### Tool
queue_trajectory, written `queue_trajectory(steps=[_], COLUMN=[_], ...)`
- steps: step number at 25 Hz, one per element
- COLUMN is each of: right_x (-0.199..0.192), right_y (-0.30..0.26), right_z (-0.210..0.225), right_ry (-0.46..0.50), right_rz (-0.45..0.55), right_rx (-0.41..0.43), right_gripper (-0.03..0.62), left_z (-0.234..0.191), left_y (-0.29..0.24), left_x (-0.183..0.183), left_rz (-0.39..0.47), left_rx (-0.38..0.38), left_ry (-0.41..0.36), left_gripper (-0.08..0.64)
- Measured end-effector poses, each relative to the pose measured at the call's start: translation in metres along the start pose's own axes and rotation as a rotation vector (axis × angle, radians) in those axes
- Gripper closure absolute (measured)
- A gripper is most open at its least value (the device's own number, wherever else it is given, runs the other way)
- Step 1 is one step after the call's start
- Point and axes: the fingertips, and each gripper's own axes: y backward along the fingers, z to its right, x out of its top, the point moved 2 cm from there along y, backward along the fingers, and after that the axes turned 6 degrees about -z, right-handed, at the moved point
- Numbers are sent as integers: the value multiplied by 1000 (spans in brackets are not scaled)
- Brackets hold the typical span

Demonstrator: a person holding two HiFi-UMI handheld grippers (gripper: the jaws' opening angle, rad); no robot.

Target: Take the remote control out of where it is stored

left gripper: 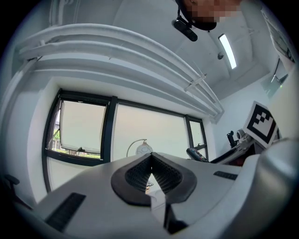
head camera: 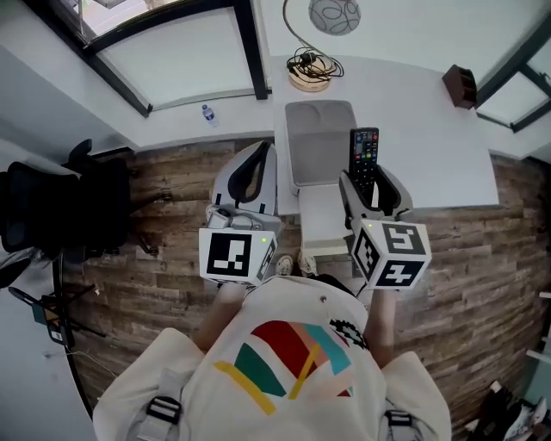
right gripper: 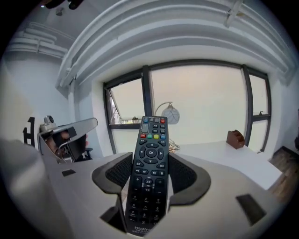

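Note:
A black remote control (head camera: 364,151) with coloured buttons stands upright between the pads of my right gripper (head camera: 371,179), which is shut on its lower half. In the right gripper view the remote (right gripper: 148,177) fills the gap of the right gripper (right gripper: 150,161), button side toward the camera. In the head view it hangs in the air just right of a grey open drawer (head camera: 320,142) that tops a white cabinet (head camera: 324,226). My left gripper (head camera: 256,161) is at the drawer's left, lifted and shut on nothing; its ribbed pads meet in the left gripper view, left gripper (left gripper: 150,158).
A white desk (head camera: 430,138) runs behind, with a coiled cable on a wooden disc (head camera: 310,71), a round lamp (head camera: 334,15) and a brown holder (head camera: 461,86). A water bottle (head camera: 207,114) lies by the window. A black chair (head camera: 60,207) stands left on the wooden floor.

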Motion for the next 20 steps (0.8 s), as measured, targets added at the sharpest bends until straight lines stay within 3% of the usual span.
queue_trajectory(steps=[5, 8, 14, 20], right_x=[44, 58, 63, 66], right_y=[27, 41, 44, 33], right_z=[2, 5, 1, -14], right_ry=[-2, 11, -10, 70], right_rz=[231, 311, 340, 314], right_rx=[14, 6, 61, 90], right_gripper=[345, 345, 345, 345], left_z=[-6, -4, -7, -17], left_y=[6, 11, 17, 20], left_x=[25, 36, 47, 50], left_rz=[58, 89, 106, 104], left_rx=[40, 50, 75, 105], left_ry=[-14, -20, -20, -23], left_gripper=[554, 554, 554, 554])
